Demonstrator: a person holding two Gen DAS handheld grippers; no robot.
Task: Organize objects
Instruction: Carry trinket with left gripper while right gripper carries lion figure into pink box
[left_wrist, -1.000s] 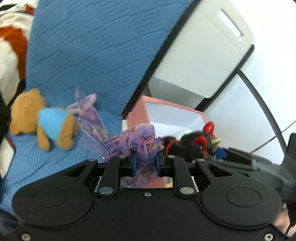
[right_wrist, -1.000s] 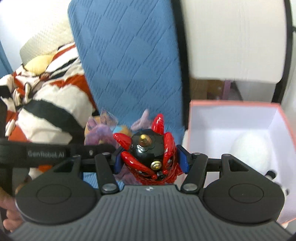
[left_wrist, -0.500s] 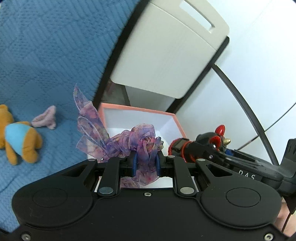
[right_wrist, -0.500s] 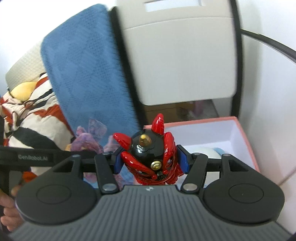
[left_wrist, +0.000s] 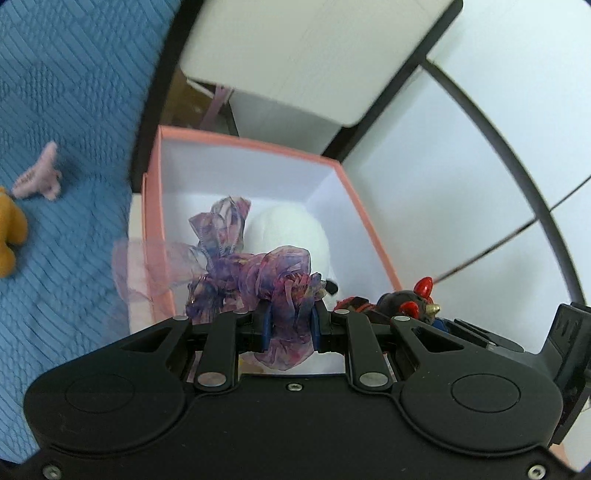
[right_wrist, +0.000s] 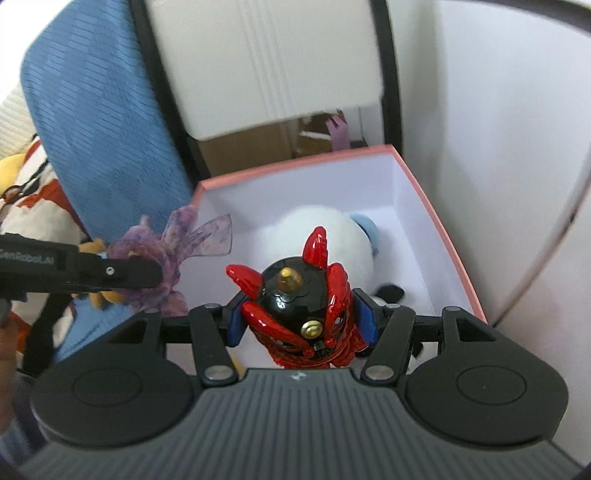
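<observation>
A sheer purple ribbon bow (left_wrist: 255, 273), crumpled and mottled pink, is pinched in the left tongs (left_wrist: 289, 328) over the pink box's (left_wrist: 369, 236) left rim. The right tongs (right_wrist: 303, 328) clamp a glossy red-and-black horned figurine (right_wrist: 306, 306) above the box's white interior, where a white plush (right_wrist: 332, 236) lies.

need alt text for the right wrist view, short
The right claw grips a red and black horned toy figure above an open pink box with a white plush toy inside. At left, the left claw holds a purple sheer ribbon bow beside a blue quilted cover.
</observation>
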